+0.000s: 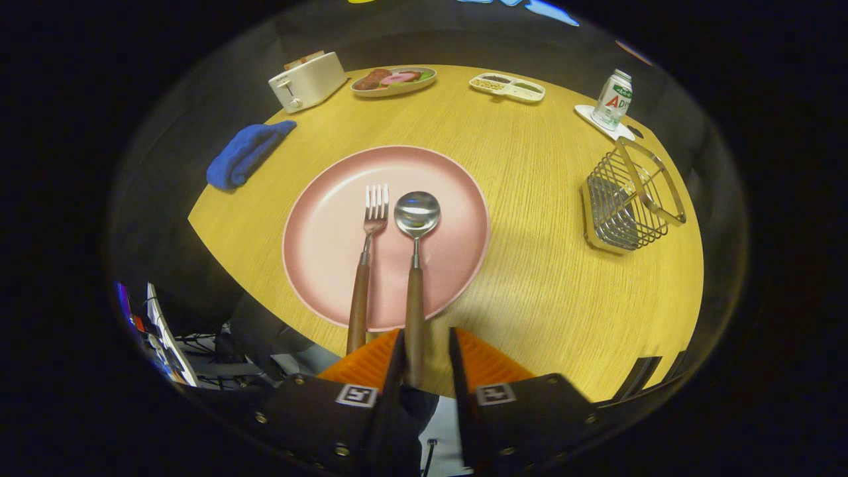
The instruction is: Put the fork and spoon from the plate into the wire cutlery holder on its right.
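Two pieces of cutlery lie side by side on the pink plate [331, 232], heads away from the tool [424, 354] and wooden handles running back toward it over the near rim. The spoon [415, 265] has its handle end between the fingers, closer to the left one; a gap shows on its right, so the tool looks open around it, not yet gripping. The fork [363, 265] lies just left, its handle end passing beside the left finger. The holder [626, 202] stands on the table [543, 265] well to the right of the plate, tilted in this view, nothing between them. Beyond sit a blue cloth [245, 154], toaster [306, 81], food plate [393, 80], tray [507, 87] and can [612, 99], all out of the way.
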Motion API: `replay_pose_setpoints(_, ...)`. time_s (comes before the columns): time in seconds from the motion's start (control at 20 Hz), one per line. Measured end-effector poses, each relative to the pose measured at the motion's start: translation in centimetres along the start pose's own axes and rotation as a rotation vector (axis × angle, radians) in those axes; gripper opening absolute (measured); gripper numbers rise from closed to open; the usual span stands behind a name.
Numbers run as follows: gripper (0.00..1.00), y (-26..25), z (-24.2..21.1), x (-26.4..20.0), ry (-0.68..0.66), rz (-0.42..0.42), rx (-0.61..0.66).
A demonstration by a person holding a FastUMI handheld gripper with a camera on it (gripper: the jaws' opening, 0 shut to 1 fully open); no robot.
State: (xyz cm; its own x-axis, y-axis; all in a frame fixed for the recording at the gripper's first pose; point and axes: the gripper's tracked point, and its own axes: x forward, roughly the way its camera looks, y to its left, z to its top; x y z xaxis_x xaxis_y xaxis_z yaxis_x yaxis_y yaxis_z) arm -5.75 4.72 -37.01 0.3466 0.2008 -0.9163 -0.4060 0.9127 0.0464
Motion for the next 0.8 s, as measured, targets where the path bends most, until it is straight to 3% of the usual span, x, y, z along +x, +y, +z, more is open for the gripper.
replay_pose_setpoints(0.05, 0.17, 0.1, -0.1, 0.4, 0.014, 0.009, 0.016)
replay_pose_setpoints(0.15, 0.19, 0.1, 0.3, 0.2, -0.004, 0.022, 0.038)
replay_pose_setpoints(0.25, 0.10, 0.2, 0.8, -0.2, -0.020, 0.032, 0.064)
replay_pose_setpoints(0.8, 0.09, -1.4, 6.0, -6.8, -0.233, 0.095, 0.238)
